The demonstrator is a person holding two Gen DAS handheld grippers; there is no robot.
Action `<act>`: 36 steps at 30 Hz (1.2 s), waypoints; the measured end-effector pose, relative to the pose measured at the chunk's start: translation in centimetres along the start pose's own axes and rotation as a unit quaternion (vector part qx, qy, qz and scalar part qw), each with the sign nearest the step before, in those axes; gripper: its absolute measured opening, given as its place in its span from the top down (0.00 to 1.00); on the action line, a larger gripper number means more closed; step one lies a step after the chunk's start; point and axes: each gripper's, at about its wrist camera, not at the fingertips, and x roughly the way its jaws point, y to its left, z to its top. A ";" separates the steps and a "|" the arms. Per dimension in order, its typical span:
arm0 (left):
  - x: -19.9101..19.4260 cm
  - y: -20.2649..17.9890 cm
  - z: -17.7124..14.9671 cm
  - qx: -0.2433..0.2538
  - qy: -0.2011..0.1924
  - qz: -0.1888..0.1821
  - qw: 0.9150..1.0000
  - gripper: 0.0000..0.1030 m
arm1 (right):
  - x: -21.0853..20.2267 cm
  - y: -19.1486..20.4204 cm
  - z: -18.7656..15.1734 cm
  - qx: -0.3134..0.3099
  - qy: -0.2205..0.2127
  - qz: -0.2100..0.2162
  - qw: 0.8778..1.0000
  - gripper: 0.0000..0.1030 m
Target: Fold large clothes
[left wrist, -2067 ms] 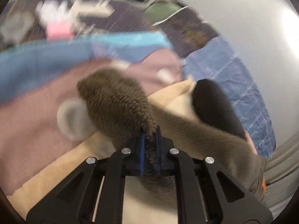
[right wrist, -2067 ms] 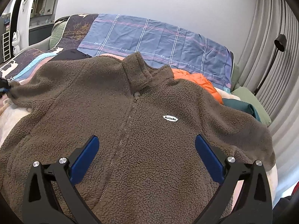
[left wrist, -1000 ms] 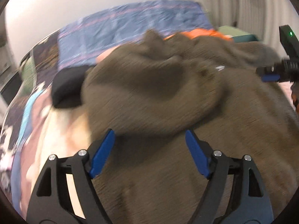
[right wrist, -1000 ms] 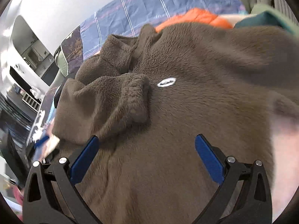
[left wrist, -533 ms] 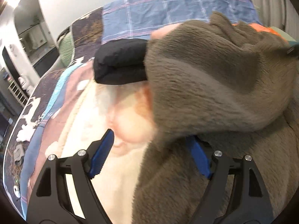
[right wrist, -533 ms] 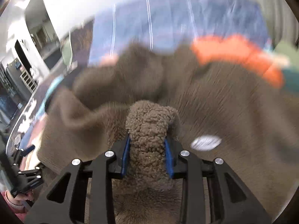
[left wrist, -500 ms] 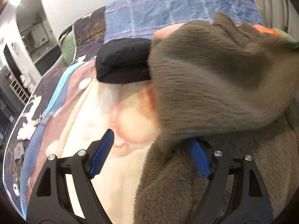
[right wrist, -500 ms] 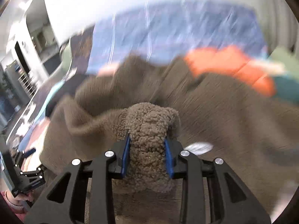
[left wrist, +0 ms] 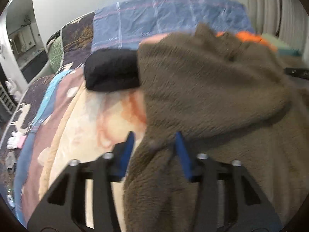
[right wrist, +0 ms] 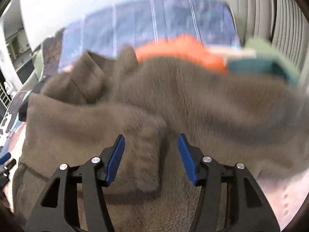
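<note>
- Fleece jacket [left wrist: 212, 100], brown and shaggy, lay spread over the right half of the bed in the left wrist view, one sleeve folded across its body; the picture was blurred.
- Left gripper [left wrist: 154, 150] stood at the jacket's left edge, blue pads partly apart, a fold of fleece lying between them; whether the pads pressed on the cloth could not be told.
- Black folded garment [left wrist: 112, 73] sat on the bed just beside the jacket's upper left edge, touching it.
- Printed blanket [left wrist: 81, 119], cream, pink and blue, covered the bed to the left of the jacket.
- Blue plaid cover [left wrist: 164, 19] lay along the wall behind; an orange garment [left wrist: 253, 38] showed past the collar.
- Fleece jacket [right wrist: 193, 96] filled most of the right wrist view, collar at the upper left, heavily blurred.
- Right gripper [right wrist: 150, 150] hung over the folded sleeve's cuff, blue pads spread apart and clear of the cloth, holding nothing.
- Orange garment [right wrist: 183, 50] and teal folded cloth [right wrist: 266, 65] lay behind the jacket's far shoulder; plaid cover [right wrist: 154, 23] stood beyond them.
- Pleated curtain [right wrist: 276, 15] hung at the right.
</note>
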 end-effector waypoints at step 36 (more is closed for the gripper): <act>2.8 1.2 -3.4 -0.026 0.017 -0.044 0.999 0.49 | -2.4 -4.2 -3.8 0.036 0.016 0.119 0.992 0.53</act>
